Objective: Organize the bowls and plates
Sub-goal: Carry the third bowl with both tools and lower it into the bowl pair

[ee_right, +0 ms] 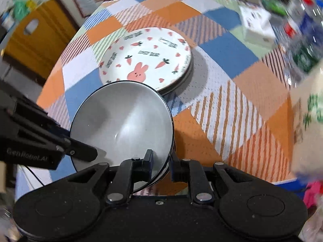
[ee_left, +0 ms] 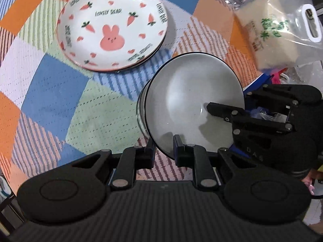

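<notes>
Two grippers shared one grey bowl (ee_left: 193, 104). Left wrist view: left gripper (ee_left: 164, 147) clamped on near rim, right gripper (ee_left: 210, 106) pinching far rim; bowl tilted above patchwork cloth (ee_left: 50, 104). Right wrist view: right gripper (ee_right: 160, 161) grasping rim; bunny plates (ee_right: 147, 60) lay stacked beyond. Judged: plates done, bowl not yet set down.

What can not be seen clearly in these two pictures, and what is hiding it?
- Plates under the rabbit plate: left wrist view shows only lower rims; the count is unclear.
- Outside of the grey bowl: mostly hidden behind its own rim; whether a second bowl sits beneath is uncertain.
- Items at the table's far right: blurred in the right wrist view.
- Plastic bag: its contents are hazy.
</notes>
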